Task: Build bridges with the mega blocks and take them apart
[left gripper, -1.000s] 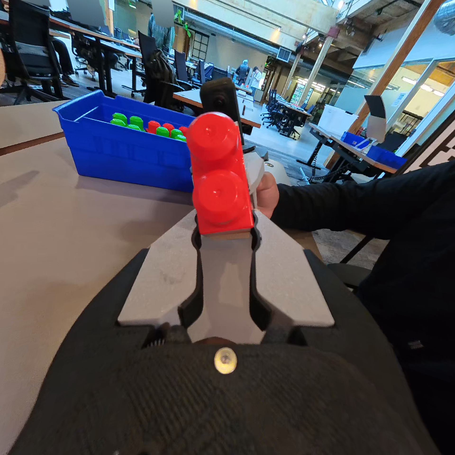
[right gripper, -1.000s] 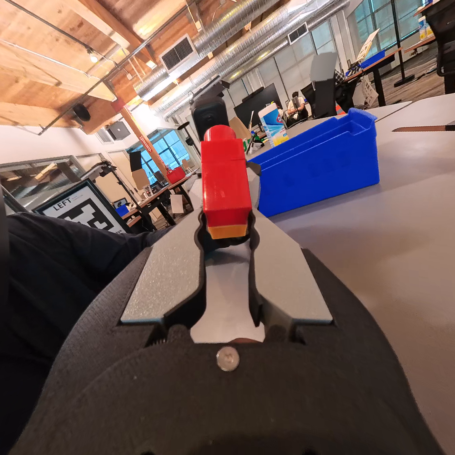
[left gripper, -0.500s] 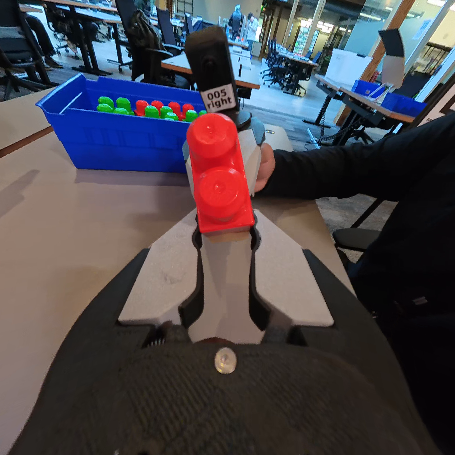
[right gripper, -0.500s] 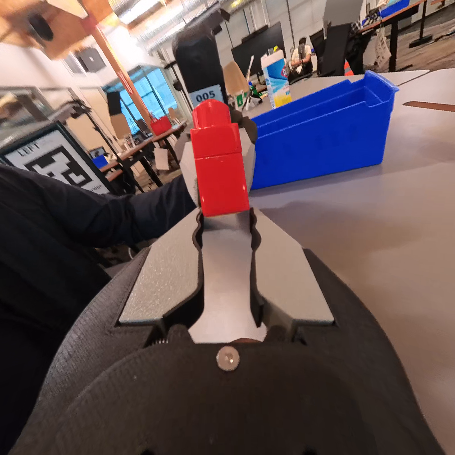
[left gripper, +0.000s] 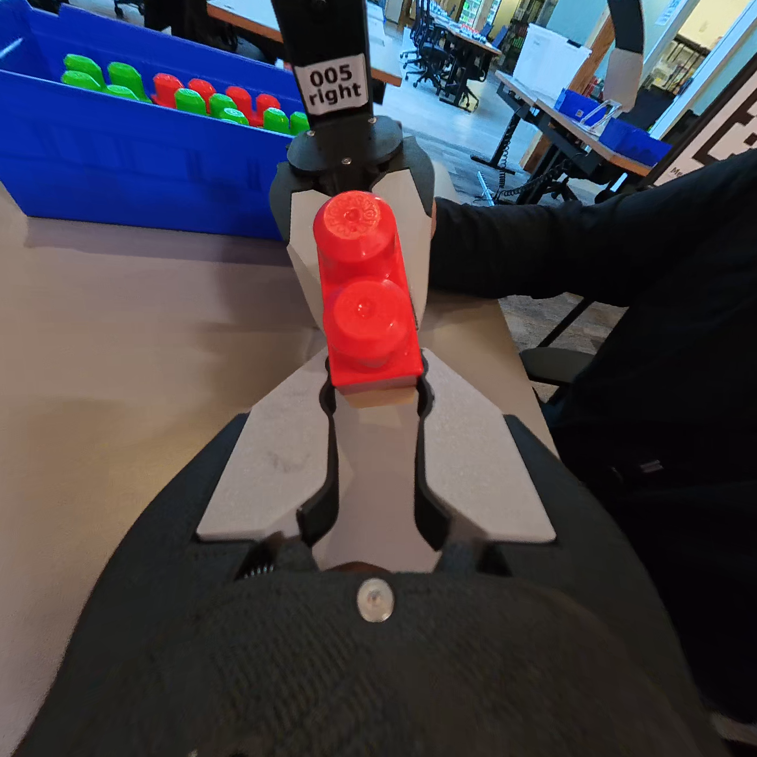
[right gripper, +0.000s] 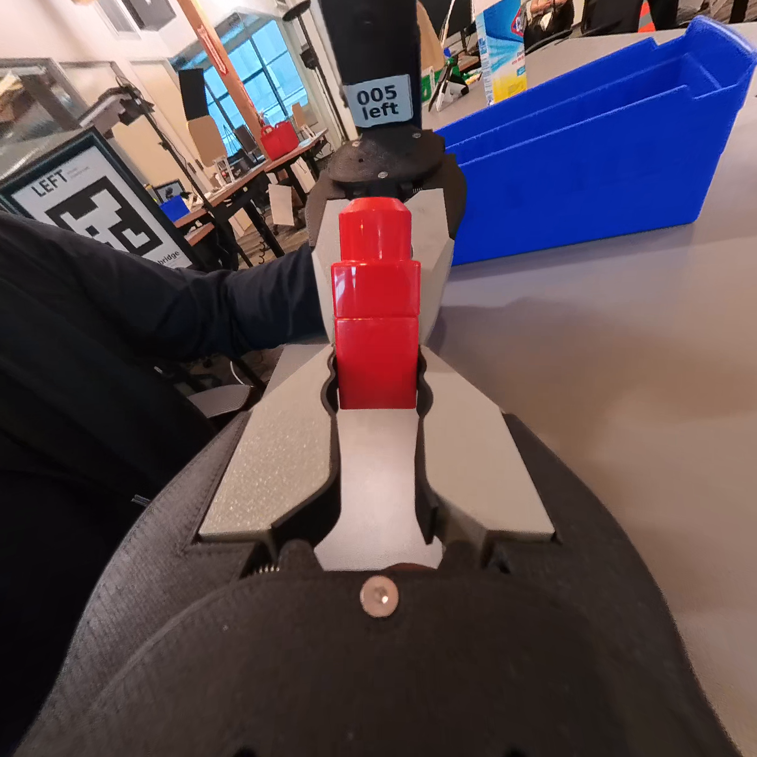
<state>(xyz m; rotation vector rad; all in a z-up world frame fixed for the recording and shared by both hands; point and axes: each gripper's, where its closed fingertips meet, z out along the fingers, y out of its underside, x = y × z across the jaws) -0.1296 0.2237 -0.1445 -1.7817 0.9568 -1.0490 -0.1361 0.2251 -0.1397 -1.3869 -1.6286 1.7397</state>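
Observation:
Two red mega blocks are joined and held above the table between both grippers. In the left wrist view, my left gripper is shut on the near end of a red two-stud block, studs facing the camera. The right gripper's fingers flank its far end. In the right wrist view, my right gripper is shut on the near red block. A second red block with a stud continues from it, between the left gripper's fingers.
A blue bin on the table holds several green blocks and red blocks; it also shows in the right wrist view. A person's dark sleeves reach in. The table edge is at the right. My two grippers' fingertips are within a few centimetres of each other.
Both grippers have tilted downward and drawn closer together, keeping their hold on the red blocks. The bin and table now fill more of each view.

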